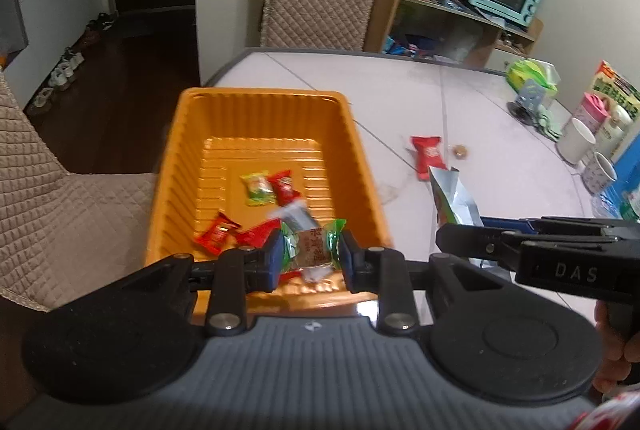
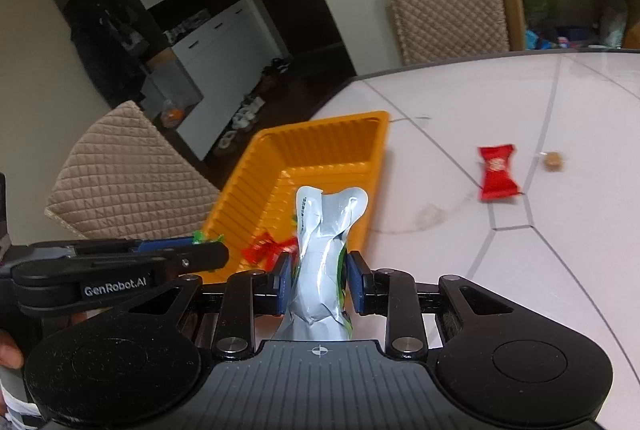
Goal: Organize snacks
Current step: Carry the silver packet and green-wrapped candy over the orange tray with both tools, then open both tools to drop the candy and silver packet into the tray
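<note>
A green-ended candy point(image 1: 311, 250) is being pinched between the blue pads of the left gripper point(image 1: 309, 257) over the near end of the orange tray point(image 1: 256, 101); its print is blurred. A silver pouch point(image 2: 326, 262) is being clamped by the right gripper point(image 2: 319, 284), its lower end hidden under the gripper body. Red candies point(image 1: 218, 232) and a green-yellow one point(image 1: 258, 187) are lying inside the tray, partly covered. Farther out on the table point(image 1: 400, 85), a red candy point(image 2: 497, 171) and a small brown piece point(image 2: 553, 161), too blurred to identify, are lying apart.
</note>
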The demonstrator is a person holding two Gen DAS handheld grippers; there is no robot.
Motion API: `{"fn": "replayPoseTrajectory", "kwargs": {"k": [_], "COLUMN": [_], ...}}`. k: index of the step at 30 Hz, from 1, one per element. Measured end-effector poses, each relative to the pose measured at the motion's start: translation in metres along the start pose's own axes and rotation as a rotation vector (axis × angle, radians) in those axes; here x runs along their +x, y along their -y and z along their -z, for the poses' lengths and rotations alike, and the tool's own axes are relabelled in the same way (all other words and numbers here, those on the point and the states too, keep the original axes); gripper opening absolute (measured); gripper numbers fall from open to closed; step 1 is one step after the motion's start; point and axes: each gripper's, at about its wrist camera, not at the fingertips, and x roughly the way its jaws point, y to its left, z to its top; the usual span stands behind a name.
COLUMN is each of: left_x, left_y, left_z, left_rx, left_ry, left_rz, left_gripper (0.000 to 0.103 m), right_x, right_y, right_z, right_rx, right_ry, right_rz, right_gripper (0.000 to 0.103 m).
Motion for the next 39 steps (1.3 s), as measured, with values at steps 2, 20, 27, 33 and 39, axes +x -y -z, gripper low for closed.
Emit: {"fn": "replayPoseTrajectory", "kwargs": {"k": [2, 20, 27, 33, 39], "left_x": [0.002, 0.069, 0.094, 0.106, 0.112], "left_y": [-0.008, -0.059, -0.068, -0.071, -0.071], "left_z": [-0.005, -0.056, -0.069, -0.075, -0.077], "left_rx": [0.001, 0.03, 0.025, 0.025, 0.023], "left_ry": [0.002, -0.015, -0.03, -0.042, -0.049], "left_rz": [-0.013, -0.094, -0.106, -0.111, -0.11], "left_gripper": [0.026, 0.026, 0.026, 0.026, 0.026], "right_x": [0.01, 0.103, 0.135, 0.149, 0.153], "right_y": [-0.005, -0.004, 0.002, 0.008, 0.006], "right_z": [-0.007, -0.056, -0.063, -0.066, -0.074], "right_rx": [0.002, -0.016, -0.026, -0.032, -0.058], "right_ry": [-0.001, -0.014, -0.038, -0.032, -0.007], "right_rz": [-0.01, 0.052, 0.091, 0.11, 0.116], "right_gripper": [0.03, 0.03, 0.03, 0.03, 0.03]}}
